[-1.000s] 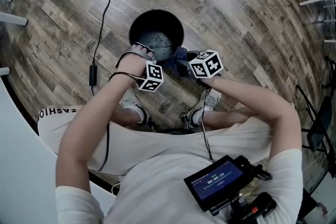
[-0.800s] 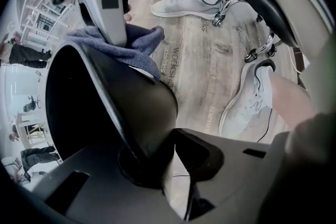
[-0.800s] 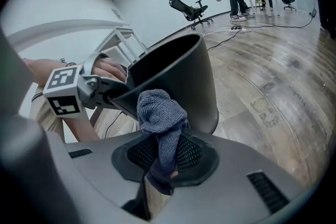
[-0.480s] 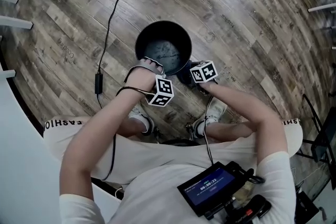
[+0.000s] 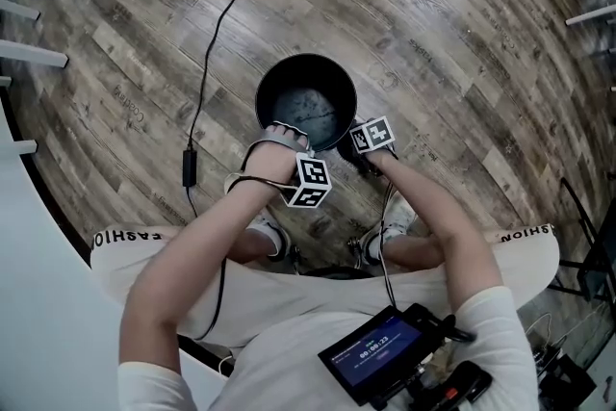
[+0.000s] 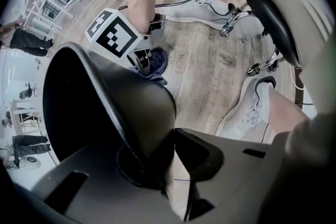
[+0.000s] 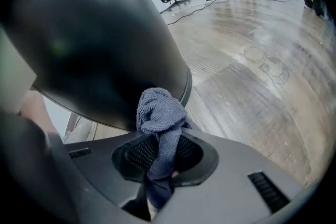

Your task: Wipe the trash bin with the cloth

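One cloth (image 7: 160,110), in right hand-held gripper (image 7: 160,157), touches trash bin (image 7: 94,34).

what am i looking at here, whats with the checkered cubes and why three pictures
A person holds a handheld two-jaw gripper in each hand; the patterned cubes are part of those grippers. The head view looks down from a camera on the person's head. The other two cameras ride on the grippers and look along their jaws. On the wooden floor stands a black trash bin, with a cable running past. The left gripper has just been closing its jaws and clamps the bin's rim. The right gripper pinches a blue-grey cloth right at the bin's outer wall.
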Action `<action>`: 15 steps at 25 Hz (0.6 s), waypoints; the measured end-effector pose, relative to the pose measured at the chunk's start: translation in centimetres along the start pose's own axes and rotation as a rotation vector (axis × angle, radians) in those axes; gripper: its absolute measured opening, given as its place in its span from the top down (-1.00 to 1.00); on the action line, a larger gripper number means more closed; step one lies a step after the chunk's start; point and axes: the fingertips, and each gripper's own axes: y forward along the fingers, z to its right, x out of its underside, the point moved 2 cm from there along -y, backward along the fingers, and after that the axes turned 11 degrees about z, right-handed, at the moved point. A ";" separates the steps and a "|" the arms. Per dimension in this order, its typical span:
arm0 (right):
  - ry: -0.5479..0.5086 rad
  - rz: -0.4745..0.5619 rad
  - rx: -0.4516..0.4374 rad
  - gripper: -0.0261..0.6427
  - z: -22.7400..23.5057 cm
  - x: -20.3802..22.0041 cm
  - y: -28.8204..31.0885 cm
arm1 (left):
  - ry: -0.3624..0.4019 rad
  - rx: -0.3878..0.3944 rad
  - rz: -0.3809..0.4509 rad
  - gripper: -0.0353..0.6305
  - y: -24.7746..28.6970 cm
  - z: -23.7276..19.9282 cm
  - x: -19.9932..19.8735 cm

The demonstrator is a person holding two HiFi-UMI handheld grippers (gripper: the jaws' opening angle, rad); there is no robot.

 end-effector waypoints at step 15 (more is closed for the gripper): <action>-0.174 0.029 -0.152 0.70 -10.8 -4.1 -14.3 | -0.007 -0.022 0.026 0.44 -1.1 0.2 0.9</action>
